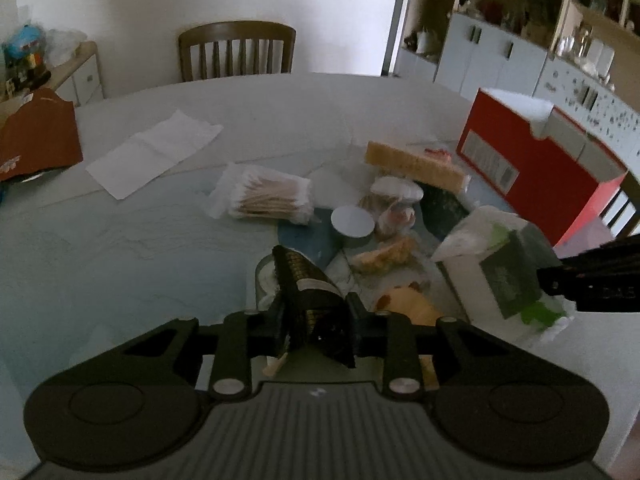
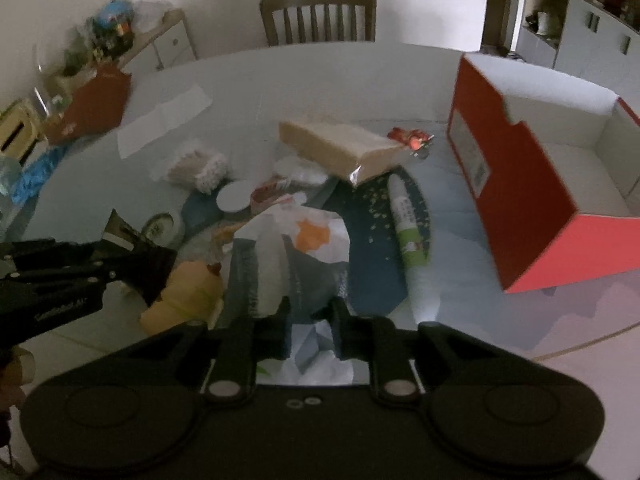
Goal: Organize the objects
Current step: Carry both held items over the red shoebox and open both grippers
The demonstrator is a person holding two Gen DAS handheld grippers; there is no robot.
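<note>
Now | left gripper (image 1: 316, 320) clamps ridged black-gold packet (image 1: 306, 280) | right gripper (image 2: 310, 320) pinches crinkly plastic pack (image 2: 304, 248)

I see a pale round worktop (image 2: 280, 80). On it: red open box (image 2: 520, 208) at right, white paper sheet (image 1: 154, 152) far left, cotton swab bag (image 1: 266, 198), tan wrapped block (image 2: 340, 148), green-white tube (image 2: 408, 224) on a dark blue mat (image 2: 376, 272), small white-lidded jar (image 1: 353, 222), brown bag (image 1: 36, 136) at left edge.

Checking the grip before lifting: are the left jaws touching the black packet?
Touching. The left wrist view shows the left gripper clamped on the black packet, both jaws pressing its sides.
</note>
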